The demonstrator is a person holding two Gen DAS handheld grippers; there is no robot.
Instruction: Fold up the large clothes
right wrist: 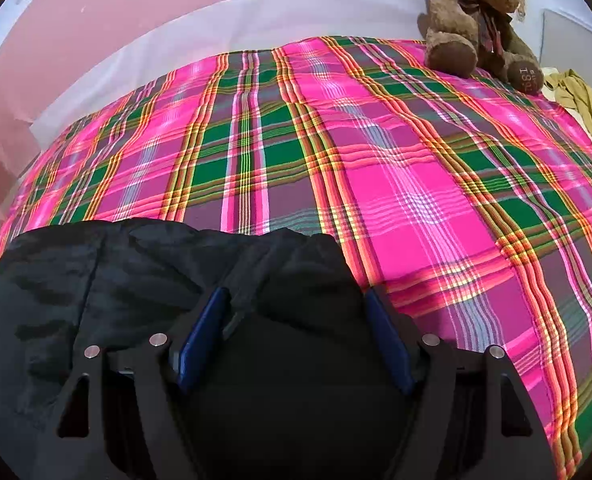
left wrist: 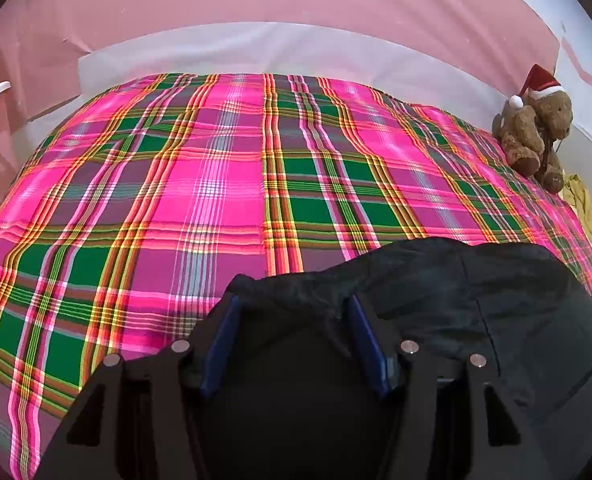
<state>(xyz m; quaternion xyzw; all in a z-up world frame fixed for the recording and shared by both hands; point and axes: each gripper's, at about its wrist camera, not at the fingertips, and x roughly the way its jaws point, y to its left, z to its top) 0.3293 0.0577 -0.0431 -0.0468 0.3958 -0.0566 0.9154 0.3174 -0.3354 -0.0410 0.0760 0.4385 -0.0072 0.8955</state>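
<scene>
Black garment (left wrist: 476,300) lies bunched at the near edge of the plaid blanket (left wrist: 215,184), spread between your two grippers. Left gripper (left wrist: 293,308) stands wide with dark cloth filling the gap between its blue pads; right gripper (right wrist: 300,300) likewise. Whether either pad presses the cloth you cannot tell from here; black on black hides the contact.

Risks, as judgement: slick fabric may slide out of a loose bite if you lift. Uneven pull between hands would skew the fold. Sweeping far right could knock the teddy bear (left wrist: 536,132) or snag the yellow cloth (right wrist: 580,100) beside it.
</scene>
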